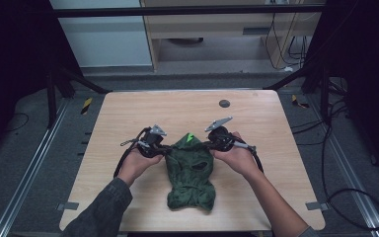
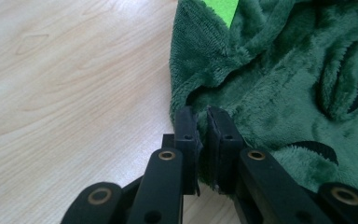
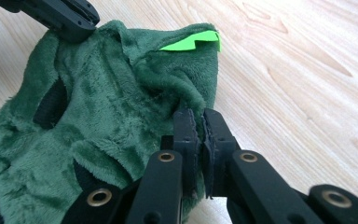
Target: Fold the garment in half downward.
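Near the middle of the wooden table [image 1: 256, 123], toward its front edge, lies a dark green fleece garment [image 1: 190, 173], crumpled and running toward the person. From above, the left gripper [image 1: 164, 149] and right gripper [image 1: 211, 146] meet its far end from either side. Each gripper view adds what the high view cannot: jaws pressed together on a fold of the fleece's edge. A bright green tag [image 3: 191, 41] sits at the far end.
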{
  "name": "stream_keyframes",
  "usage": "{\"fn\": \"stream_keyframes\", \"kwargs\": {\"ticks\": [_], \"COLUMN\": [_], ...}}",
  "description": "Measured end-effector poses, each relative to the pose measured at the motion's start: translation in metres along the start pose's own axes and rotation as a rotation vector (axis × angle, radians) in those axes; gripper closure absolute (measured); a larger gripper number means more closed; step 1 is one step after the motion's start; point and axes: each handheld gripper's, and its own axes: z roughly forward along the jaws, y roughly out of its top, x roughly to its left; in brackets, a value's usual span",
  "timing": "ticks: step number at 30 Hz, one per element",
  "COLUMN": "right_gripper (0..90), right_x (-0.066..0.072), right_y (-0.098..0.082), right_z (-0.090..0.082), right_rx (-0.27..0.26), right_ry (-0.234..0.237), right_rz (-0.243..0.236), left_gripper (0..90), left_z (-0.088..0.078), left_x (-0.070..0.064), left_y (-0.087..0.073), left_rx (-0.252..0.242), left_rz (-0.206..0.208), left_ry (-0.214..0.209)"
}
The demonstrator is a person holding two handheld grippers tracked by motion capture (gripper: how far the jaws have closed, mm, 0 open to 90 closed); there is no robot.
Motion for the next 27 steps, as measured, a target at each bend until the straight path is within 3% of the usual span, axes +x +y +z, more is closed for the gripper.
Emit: {"fn": "stream_keyframes", "kwargs": {"ticks": [27], "right_gripper": [85.3], "right_x": [-0.004], "right_y": [0.017], "right_z": [-0.019], "right_rx": [-0.039], "right_ry": [-0.025], "right_rz": [-0.031], "left_gripper": [83.1], "left_z": [-0.015], "left_x": [0.001], "left_y": [0.024], "left_rx": [-0.019], "left_rz": [0.046], "left_ry": [0.041]}}
